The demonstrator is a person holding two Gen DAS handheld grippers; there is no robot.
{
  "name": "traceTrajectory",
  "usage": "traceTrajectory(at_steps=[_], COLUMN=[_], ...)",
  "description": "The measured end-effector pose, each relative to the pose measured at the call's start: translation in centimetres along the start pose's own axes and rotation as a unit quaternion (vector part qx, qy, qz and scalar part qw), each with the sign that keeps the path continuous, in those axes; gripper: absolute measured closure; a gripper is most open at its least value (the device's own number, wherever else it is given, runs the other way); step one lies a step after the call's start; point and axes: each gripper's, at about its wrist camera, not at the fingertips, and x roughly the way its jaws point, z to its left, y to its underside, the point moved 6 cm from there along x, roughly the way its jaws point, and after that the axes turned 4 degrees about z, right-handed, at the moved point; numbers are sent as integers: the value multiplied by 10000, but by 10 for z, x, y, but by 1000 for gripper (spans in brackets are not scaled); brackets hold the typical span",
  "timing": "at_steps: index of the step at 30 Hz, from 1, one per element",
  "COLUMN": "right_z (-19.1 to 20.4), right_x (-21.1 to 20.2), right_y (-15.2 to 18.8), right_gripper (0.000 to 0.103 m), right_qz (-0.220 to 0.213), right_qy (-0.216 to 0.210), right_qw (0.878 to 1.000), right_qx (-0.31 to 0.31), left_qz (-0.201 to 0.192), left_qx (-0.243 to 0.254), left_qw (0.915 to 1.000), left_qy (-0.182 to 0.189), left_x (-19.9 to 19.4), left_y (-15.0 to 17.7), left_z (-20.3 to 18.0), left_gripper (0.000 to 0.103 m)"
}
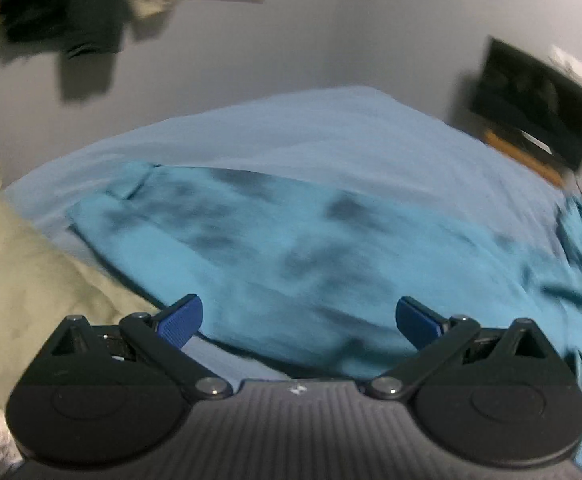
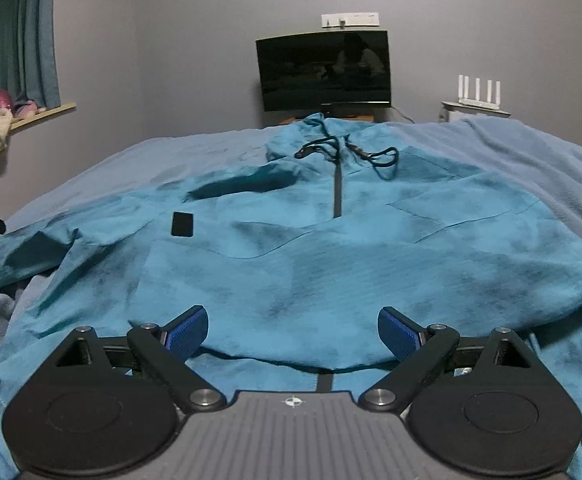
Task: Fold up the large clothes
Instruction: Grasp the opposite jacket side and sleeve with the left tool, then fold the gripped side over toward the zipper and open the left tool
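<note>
Bed, pale blue sheet (image 2: 195, 148): mottled teal half-zip hooded pullover (image 2: 331, 248) spread flat. Left gripper (image 1: 297, 318) and right gripper (image 2: 293, 330): fingers wide apart, empty. Risk: limp fabric bunching; dangling black drawstring (image 2: 375, 158) snagging.

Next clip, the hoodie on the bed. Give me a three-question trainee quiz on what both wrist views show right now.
1. True or false: the right hand-held gripper is shut on the hoodie.
2. What stands beyond the hood, against the wall? A) monitor B) lamp C) mirror
3. Fill in: the hoodie lies spread on a pale blue ____.

Key:
1. False; both it and the left hand-held gripper are open, holding nothing.
2. A, the monitor.
3. Blanket.
</note>
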Motion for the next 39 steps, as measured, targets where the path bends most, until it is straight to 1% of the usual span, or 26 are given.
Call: traceTrajectory(at_steps=[1,4,5,7,8,9,12,14,16,18,19,20,21,22,23,24,26,27,30,32,33,34,35,37,38,39], right_z=[0,0,0,1,2,2,4,5,5,6,6,7,8,9,10,10,13,14,18,20,21,22,22,22,21,20], right_x=[1,5,6,8,10,11,13,14,15,17,17,18,19,19,20,21,22,23,24,25,25,25,25,25,25,25], right_y=[0,2,2,3,4,5,7,7,9,10,11,12,13,13,14,14,15,15,17,18,18,19,19,20,20,20], right_gripper=[9,9,9,9,9,9,9,9,9,9,9,9,9,9,9,9,9,9,9,9,9,9,9,9,9,9], right_qz=[7,30,34,55,66,79,104,115,124,144,149,160,166,164,162,163,173,183,221,225,229,234,239,248,252,253], right_qy=[-19,-55,-59,-56,-55,-58,-67,-73,-91,-108,-118,-126,-133,-140,-148,-157,-176,-191,-240,-271,-272,-277,-286,-296,-301,-304], right_qw=[10000,10000,10000,10000,10000,9999,9999,9999,9999,9998,9998,9997,9997,9997,9996,9996,9994,9993,9990,9988,9987,9987,9986,9986,9986,9987], right_qx=[10,53,60,59,50,36,-9,-31,-52,-75,-86,-100,-119,-135,-155,-176,-222,-247,-298,-337,-359,-372,-373,-362,-348,-325], left_qz=[-35,86,128,235,299,357,485,519,465,370,318,252,151,77,15,-52,-149,-161,-4,195,312,309,190,-180,-291,-334], left_qx=[-143,-574,-710,-972,-1084,-1166,-1376,-1702,-2055,-2356,-2525,-2655,-2764,-2815,-2804,-2732,-2574,-2569,-2656,-2731,-2817,-2887,-2872,-2499,-2312,-2289], left_qw=[9999,9982,9972,9949,9936,9925,9893,9840,9770,9702,9657,9619,9586,9572,9578,9601,9648,9651,9634,9607,9573,9546,9550,9656,9704,9707], left_qy=[-13,-148,-180,-110,-49,14,32,123,317,435,524,604,661,672,638,601,521,492,366,452,562,666,713,701,631,649], left_x=[6,26,31,42,48,55,70,77,85,92,95,97,98,98,97,96,93,92,89,91,92,91,88,83,84,85], left_y=[-2,-2,0,5,8,10,13,14,13,12,12,13,13,14,14,14,12,9,12,15,16,16,13,4,1,1], left_z=[10,35,40,51,56,61,75,88,101,112,118,122,125,127,126,123,118,117,111,104,100,96,94,91,92,94], left_gripper=[0,0,1,5,11,19,33,38,39,46,47,50,54,57,63,68,76,81,83,83,83,83,84,92,99,103])
